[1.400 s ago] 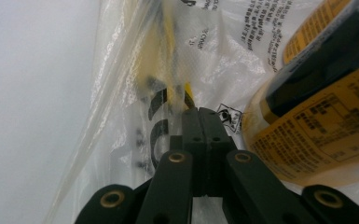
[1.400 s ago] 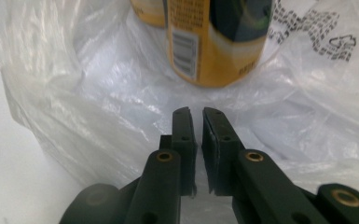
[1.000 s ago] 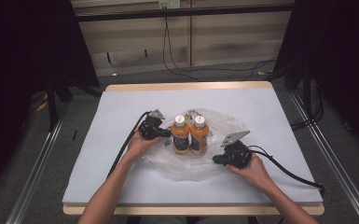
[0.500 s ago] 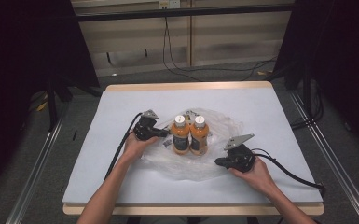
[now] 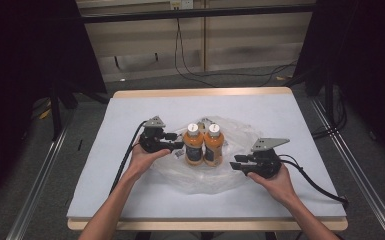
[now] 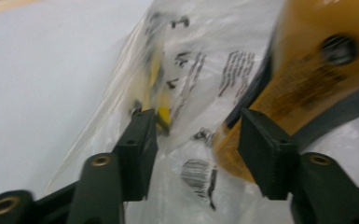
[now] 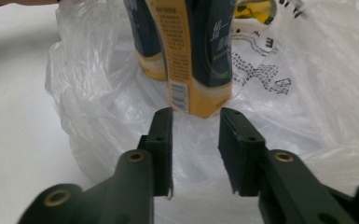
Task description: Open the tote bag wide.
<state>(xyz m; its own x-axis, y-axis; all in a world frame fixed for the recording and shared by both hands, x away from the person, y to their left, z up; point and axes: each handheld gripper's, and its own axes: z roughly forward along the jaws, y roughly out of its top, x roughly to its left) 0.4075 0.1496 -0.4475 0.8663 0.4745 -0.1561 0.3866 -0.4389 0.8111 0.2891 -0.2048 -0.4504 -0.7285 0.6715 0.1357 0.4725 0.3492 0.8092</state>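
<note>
Two orange bottles (image 5: 203, 144) stand on a crumpled clear plastic bag (image 5: 232, 175); both grippers' jaws just opened, empty.

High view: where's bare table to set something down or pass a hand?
Free: the far strip of the table beyond the bottles; the left side outward of the left gripper; the near strip between the forearms. Crowded: the middle, where the plastic bag spreads under both bottles, left gripper at its left edge, right gripper at its right, both open.
</note>
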